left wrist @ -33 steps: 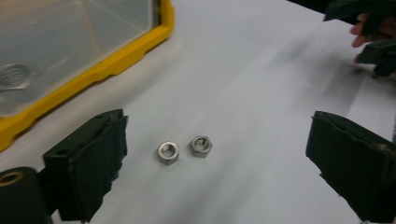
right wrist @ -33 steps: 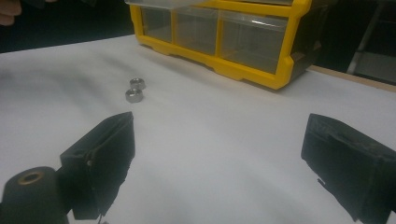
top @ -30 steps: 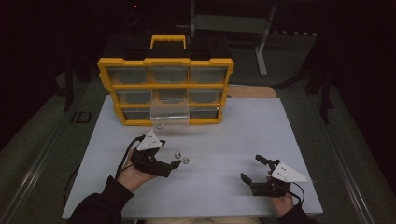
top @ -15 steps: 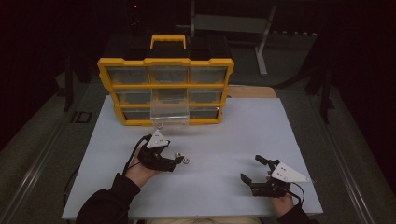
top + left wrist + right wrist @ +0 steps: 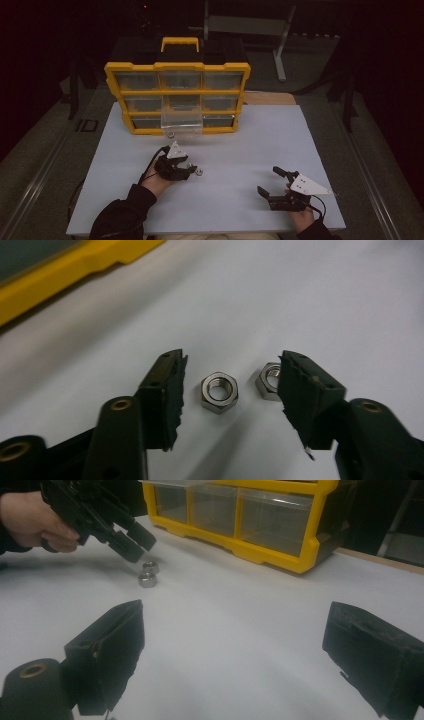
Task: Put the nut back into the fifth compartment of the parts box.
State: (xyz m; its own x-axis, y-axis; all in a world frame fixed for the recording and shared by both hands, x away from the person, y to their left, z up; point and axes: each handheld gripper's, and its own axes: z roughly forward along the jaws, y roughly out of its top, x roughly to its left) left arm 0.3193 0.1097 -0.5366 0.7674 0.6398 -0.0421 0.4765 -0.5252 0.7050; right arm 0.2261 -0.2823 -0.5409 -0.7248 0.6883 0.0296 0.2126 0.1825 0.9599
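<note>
Two steel hex nuts lie close together on the white table. In the left gripper view one nut (image 5: pixel 219 392) sits between the open jaws. The other nut (image 5: pixel 269 380) is partly hidden behind the right jaw. My left gripper (image 5: pixel 230 385) is low over them, touching neither. From above, the left gripper (image 5: pixel 191 170) points right at the nuts (image 5: pixel 199 172). My right gripper (image 5: pixel 267 184) rests open at the front right with nothing in it. Its own view shows the right gripper (image 5: pixel 235 650), and beyond it both nuts (image 5: pixel 148 579) under the left gripper (image 5: pixel 131 541).
A yellow drawer organizer (image 5: pixel 177 95) stands at the back of the table (image 5: pixel 280 135). Its clear middle bottom drawer (image 5: pixel 181 122) is pulled out. A small round piece (image 5: pixel 170 134) lies just in front of that drawer.
My left gripper has slid right to the nuts and now straddles one of them. The right gripper has stayed put.
</note>
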